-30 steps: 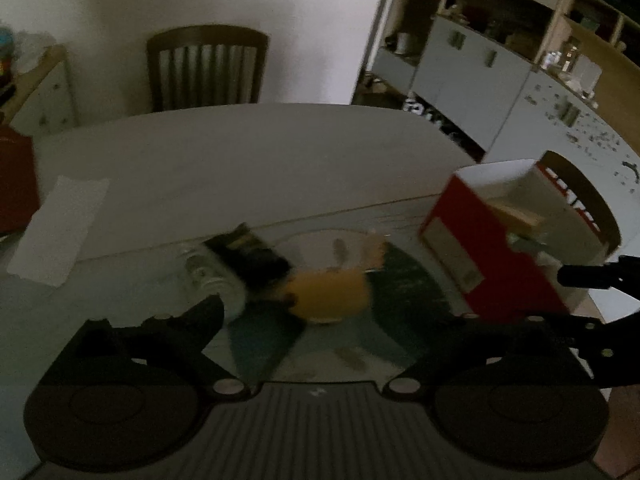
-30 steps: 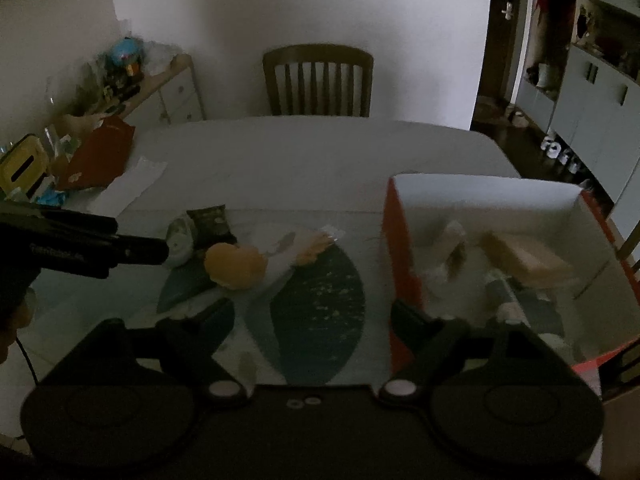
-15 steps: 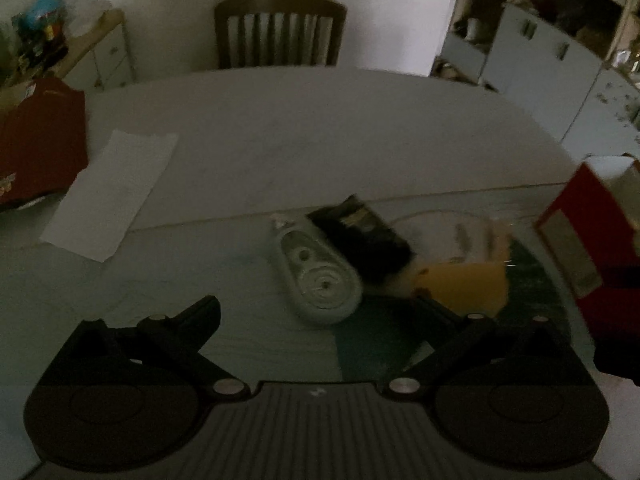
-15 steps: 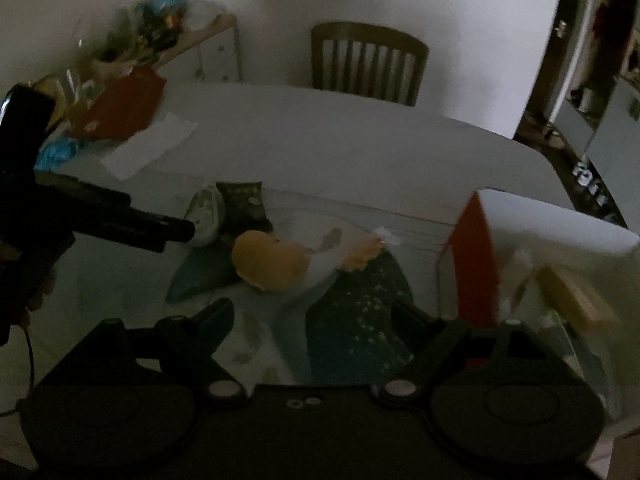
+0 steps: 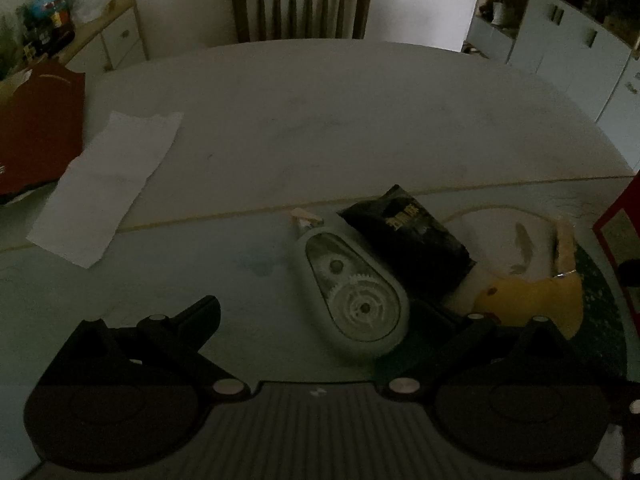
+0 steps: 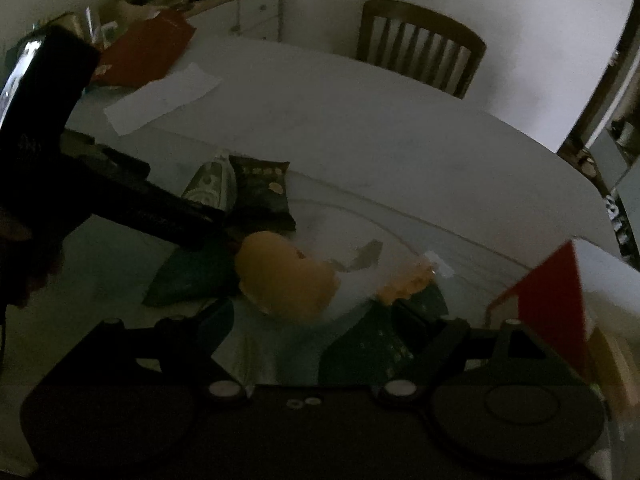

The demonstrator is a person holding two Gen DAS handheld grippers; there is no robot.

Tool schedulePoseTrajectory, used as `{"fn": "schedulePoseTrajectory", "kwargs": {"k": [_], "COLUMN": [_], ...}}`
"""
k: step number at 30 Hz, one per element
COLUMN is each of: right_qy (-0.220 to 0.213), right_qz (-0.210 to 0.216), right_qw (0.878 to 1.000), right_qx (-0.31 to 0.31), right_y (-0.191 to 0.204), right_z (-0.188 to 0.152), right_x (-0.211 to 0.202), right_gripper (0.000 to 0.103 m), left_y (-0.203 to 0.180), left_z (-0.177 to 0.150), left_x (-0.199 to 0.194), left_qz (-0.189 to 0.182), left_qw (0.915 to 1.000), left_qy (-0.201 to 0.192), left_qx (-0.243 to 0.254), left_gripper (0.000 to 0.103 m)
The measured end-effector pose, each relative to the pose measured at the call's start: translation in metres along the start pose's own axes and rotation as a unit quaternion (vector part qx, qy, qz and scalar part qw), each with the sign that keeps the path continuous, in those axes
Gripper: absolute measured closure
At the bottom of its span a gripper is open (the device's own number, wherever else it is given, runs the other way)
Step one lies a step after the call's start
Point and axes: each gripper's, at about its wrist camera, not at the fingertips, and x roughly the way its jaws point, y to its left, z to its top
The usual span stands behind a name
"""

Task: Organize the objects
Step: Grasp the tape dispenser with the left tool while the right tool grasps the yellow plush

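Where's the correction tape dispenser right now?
In the left wrist view the correction tape dispenser lies flat on the table, just ahead of the open left gripper, touching the black packet on its right.

Left of the correction-tape dispenser (image 5: 354,288) the table (image 5: 320,128) lies bare, an easy way in. On its right the black packet (image 5: 408,236) presses against it, the yellow doll (image 5: 532,304) beyond, then the red box (image 5: 618,240) walling that side.
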Motion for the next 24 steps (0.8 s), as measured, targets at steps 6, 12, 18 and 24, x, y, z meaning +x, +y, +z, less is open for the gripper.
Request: {"fn": "schedulePoseTrajectory", "kwargs": {"k": [6,12,18,24], "right_qy": [0.005,0.007,0.015,0.022], "right_qz": [0.003,0.011,0.019,0.023], "right_qw": [1.0,0.999,0.998,0.998], "right_qx": [-0.027,-0.046,-0.061,-0.06], "right_y": [0.005,0.01,0.017,0.019], "right_z": [0.009,0.016,0.013,0.011], "right_x": [0.02,0.035,0.04,0.039], "right_gripper": [0.018,0.019,0.027,0.041], "left_y": [-0.003,-0.004,-0.004,-0.008], "left_z": [0.0,0.002,0.001,-0.001], "left_x": [0.009,0.013,0.013,0.006], "left_qz": [0.01,0.012,0.01,-0.003], "left_qw": [0.9999,0.9997,0.9996,0.9986], "left_qy": [0.0,-0.005,-0.012,-0.026], "left_qx": [0.01,0.019,0.023,0.046], "left_gripper": [0.0,0.0,0.003,0.034]}}
